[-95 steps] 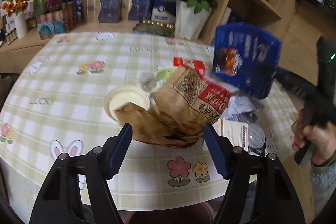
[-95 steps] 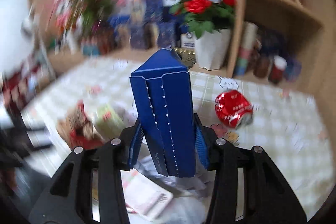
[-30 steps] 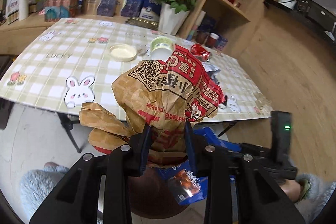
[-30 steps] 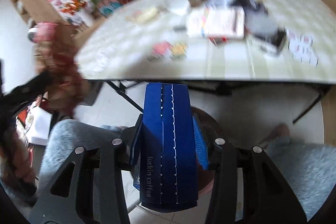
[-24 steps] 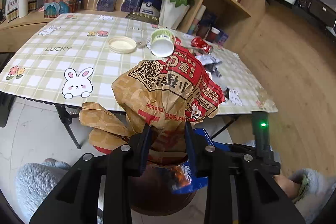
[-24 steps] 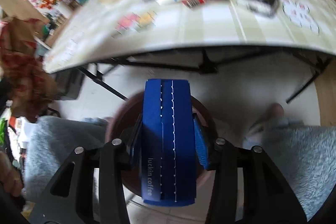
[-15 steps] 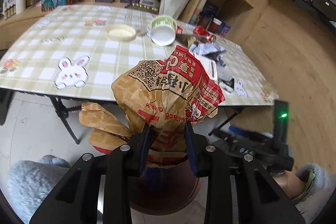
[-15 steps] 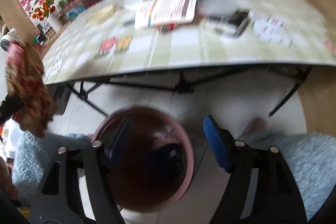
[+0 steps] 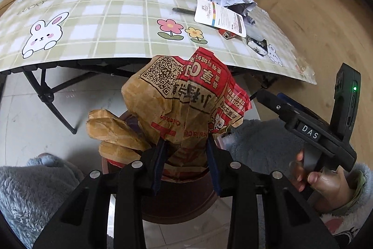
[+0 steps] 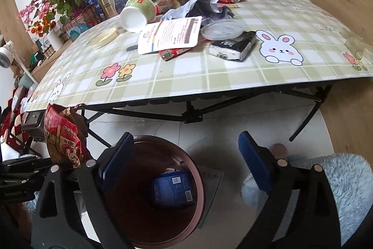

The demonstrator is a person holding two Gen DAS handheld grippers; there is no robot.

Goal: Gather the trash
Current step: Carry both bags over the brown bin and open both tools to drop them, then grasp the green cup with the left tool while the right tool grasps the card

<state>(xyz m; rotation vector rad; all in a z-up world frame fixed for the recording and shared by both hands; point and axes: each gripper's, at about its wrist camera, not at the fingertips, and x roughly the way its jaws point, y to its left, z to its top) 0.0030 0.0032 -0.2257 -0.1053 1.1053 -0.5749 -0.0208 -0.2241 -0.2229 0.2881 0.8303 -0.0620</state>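
Above the brown bin (image 10: 198,181), the right gripper (image 10: 186,167) has let go: its jaws are opening wide with nothing between them, and the blue carton (image 10: 173,189) that they carried a second ago now lies on the bin's floor, so that piece counts as collected. Over the bin's rim, the left gripper (image 9: 186,161) still pinches the crumpled paper bag (image 9: 184,104), its jaws opening slightly.

The crumpled paper bag (image 9: 184,104) hides most of the brown bin (image 9: 181,202) in the left wrist view. In the right wrist view the bin's near rim is cut off, and the blue box's (image 10: 173,189) print is too small to read.
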